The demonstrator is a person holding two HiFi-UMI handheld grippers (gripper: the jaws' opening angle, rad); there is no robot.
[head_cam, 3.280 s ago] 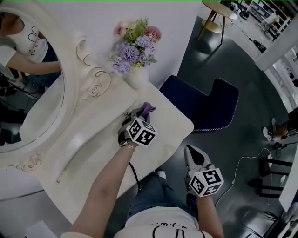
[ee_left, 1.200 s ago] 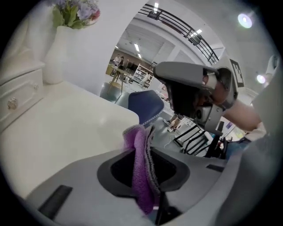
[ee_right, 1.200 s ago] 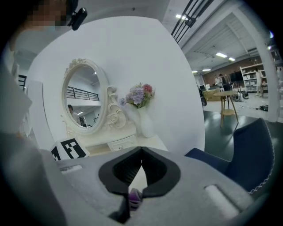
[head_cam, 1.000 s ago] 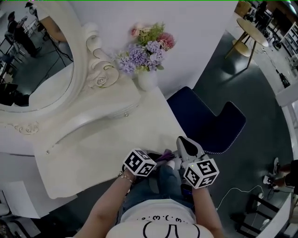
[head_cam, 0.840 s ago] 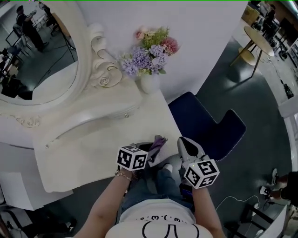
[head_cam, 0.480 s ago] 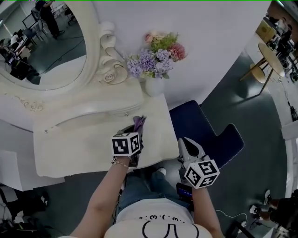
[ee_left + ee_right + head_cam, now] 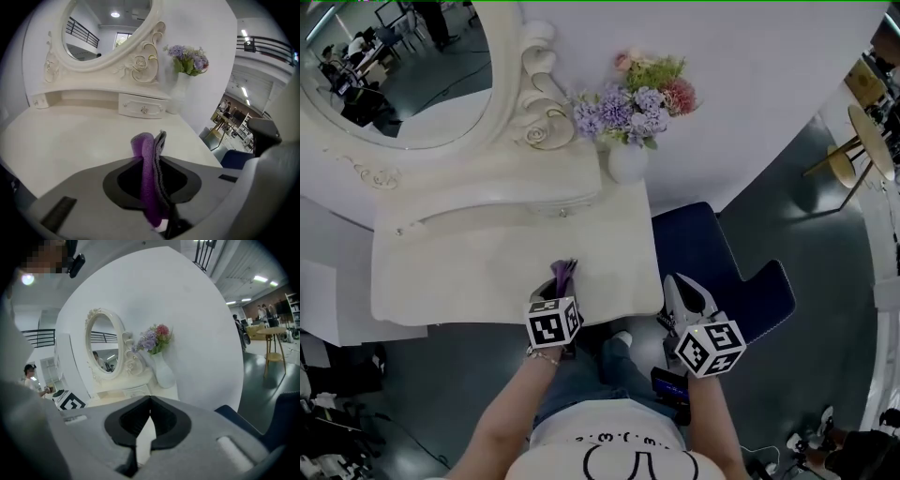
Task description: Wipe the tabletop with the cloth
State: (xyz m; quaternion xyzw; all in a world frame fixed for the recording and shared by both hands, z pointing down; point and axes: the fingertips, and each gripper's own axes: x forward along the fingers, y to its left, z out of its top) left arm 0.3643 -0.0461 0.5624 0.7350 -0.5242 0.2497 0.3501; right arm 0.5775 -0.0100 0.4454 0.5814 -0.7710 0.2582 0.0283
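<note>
A purple and grey cloth (image 7: pixel 564 274) is pinched upright in my left gripper (image 7: pixel 560 284), which is at the front edge of the white dressing tabletop (image 7: pixel 469 272). In the left gripper view the cloth (image 7: pixel 149 154) sticks up between the shut jaws of the left gripper (image 7: pixel 157 164), with the tabletop (image 7: pixel 70 140) stretching ahead. My right gripper (image 7: pixel 684 292) hangs off the table's front right corner, over the chair. Seen from the right gripper view, the right gripper (image 7: pixel 150 401) has its jaws together with nothing held.
A white vase of flowers (image 7: pixel 628 155) stands at the back right by the wall. An ornate oval mirror (image 7: pixel 422 66) and a small drawer shelf (image 7: pixel 497 202) fill the table's back. A dark blue chair (image 7: pixel 727 267) sits right of the table. Grey floor lies below the front edge.
The left gripper has carried the cloth from off the front right corner leftward and back over the table's front edge. The right gripper has stayed beside the corner. The head view has shifted.
</note>
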